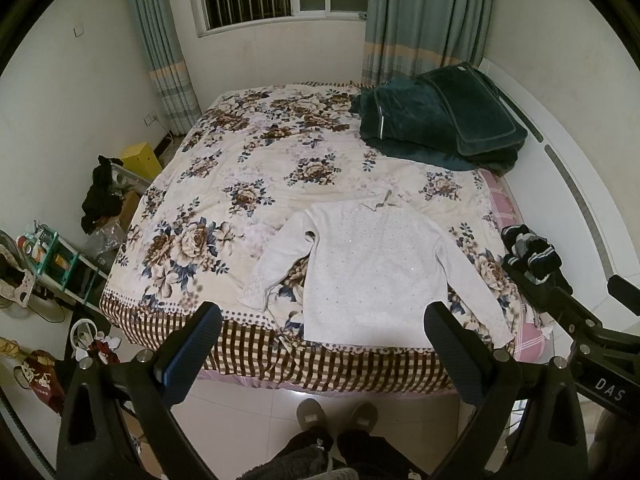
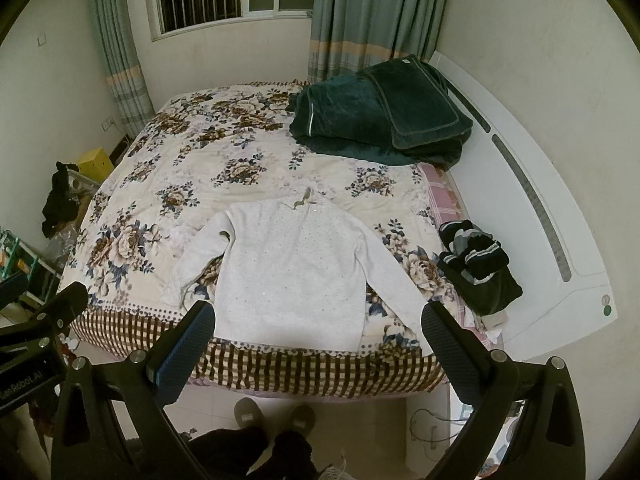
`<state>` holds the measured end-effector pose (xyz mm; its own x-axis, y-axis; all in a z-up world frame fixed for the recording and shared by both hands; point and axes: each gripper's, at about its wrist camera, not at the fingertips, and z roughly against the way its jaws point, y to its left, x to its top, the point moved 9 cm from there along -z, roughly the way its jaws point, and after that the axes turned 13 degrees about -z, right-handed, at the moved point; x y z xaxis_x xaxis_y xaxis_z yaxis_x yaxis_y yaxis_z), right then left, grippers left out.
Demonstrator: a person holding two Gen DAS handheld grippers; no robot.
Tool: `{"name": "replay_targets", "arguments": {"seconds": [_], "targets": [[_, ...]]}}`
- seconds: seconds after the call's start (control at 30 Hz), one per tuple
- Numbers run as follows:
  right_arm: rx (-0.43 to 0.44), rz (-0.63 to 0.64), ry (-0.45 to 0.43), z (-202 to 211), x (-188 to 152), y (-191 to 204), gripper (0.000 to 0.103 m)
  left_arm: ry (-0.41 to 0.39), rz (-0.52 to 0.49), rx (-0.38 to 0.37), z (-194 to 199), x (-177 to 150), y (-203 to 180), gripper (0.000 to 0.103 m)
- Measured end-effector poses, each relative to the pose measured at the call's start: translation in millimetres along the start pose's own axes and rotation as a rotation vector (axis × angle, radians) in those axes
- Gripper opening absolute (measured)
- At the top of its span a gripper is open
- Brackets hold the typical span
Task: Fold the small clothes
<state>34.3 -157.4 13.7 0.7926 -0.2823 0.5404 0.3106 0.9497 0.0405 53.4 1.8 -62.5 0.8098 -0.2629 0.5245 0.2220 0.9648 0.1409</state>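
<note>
A small white knit sweater (image 1: 368, 272) lies flat, front up, on the floral bedspread (image 1: 248, 176) near the bed's front edge, sleeves spread to both sides. It also shows in the right wrist view (image 2: 292, 268). My left gripper (image 1: 324, 332) is open and empty, held above the floor just in front of the sweater's hem. My right gripper (image 2: 318, 328) is open and empty too, in front of the hem. The right gripper's body shows at the right edge of the left wrist view (image 1: 580, 320).
A dark striped garment pile (image 2: 476, 264) lies on the bed right of the sweater. Folded dark green blankets (image 2: 380, 112) sit at the far right. A white headboard (image 2: 540, 216) runs along the right. Clutter and shelves (image 1: 52, 256) stand on the floor at left. Slippered feet (image 1: 336, 412) are below.
</note>
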Motion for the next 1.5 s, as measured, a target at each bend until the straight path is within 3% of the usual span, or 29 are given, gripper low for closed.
{"name": "replay_targets", "arguments": {"seconds": [1.27, 1.33, 1.5], "targets": [[0.007, -0.005, -0.005, 11, 10, 14, 0.103, -0.009, 0.007, -0.018, -1, 21, -8, 0.103], [0.015, -0.023, -0.004, 8, 38, 18, 0.103, -0.008, 0.008, -0.022, -8, 19, -7, 0.103], [0.068, -0.145, 0.025, -21, 55, 11, 0.103, -0.063, 0.021, 0.043, -33, 27, 3, 0.103]]}}
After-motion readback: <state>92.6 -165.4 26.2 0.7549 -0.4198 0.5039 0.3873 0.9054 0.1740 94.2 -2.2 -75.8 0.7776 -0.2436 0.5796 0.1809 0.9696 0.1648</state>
